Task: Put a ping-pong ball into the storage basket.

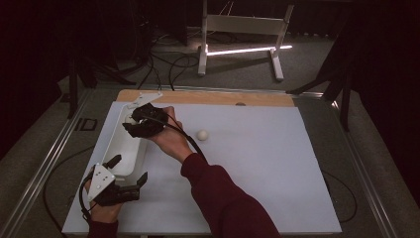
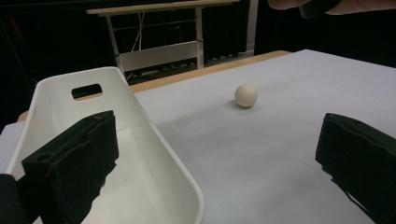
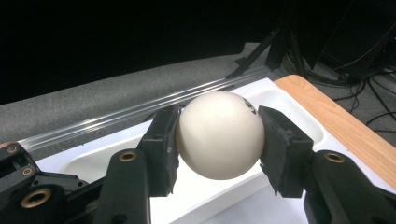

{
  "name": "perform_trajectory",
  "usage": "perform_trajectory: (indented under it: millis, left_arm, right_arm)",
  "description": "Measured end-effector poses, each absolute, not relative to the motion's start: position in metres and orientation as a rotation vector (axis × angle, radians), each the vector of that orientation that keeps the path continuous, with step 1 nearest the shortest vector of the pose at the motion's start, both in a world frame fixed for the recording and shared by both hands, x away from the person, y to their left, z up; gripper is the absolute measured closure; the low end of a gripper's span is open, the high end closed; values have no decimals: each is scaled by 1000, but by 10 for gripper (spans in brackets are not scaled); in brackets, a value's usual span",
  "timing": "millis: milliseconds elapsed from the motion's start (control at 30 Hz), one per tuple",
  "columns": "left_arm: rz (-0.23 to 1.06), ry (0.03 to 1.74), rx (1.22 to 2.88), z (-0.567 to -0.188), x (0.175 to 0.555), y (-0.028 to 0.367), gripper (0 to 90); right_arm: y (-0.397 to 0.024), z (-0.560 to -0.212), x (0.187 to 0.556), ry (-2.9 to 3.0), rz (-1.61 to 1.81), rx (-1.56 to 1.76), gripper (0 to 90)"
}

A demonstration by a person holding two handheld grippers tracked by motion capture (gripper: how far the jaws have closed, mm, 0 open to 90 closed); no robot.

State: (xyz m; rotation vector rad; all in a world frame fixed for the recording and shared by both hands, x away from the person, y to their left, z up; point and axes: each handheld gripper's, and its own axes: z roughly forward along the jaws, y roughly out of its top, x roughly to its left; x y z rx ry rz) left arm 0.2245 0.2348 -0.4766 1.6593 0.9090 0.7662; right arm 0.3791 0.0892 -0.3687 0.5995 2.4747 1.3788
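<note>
Nearest the high view's camera, at about 7 o'clock on the counter, the left tongs sit in the person's left hand, jaws spread wide and gripping nothing. Seen from the left gripper view, 1 jaw stands over the near end of the white tray and the other over bare white counter, so the tray's near rim lies between them with no pad touching it. Farther on, toward 10 o'clock in the high view, the white tray runs lengthwise along the counter's left edge. Above its far end, the right hand, in a dark red sleeve, holds the right tongs. In the right gripper view those tongs pinch 1 cream ball between both pads, and the ball hangs above the tray's hollow. A 2nd ball rests loose on the counter just beside the right hand, at about 3 o'clock from it. Beyond the counter's wooden far edge, a white frame stand is on the grey floor.
</note>
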Motion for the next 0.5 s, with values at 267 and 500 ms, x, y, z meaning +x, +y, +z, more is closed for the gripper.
perform_trajectory:
  millis: [267,500]
  left_arm:
    - [765,908,1656,-476,224,235,2]
    - [765,907,1651,-476,224,235,2]
  right_arm:
    - [98,-368,378,2499,1377,586,502]
    - [107,-369,379,2510,1375,589,502]
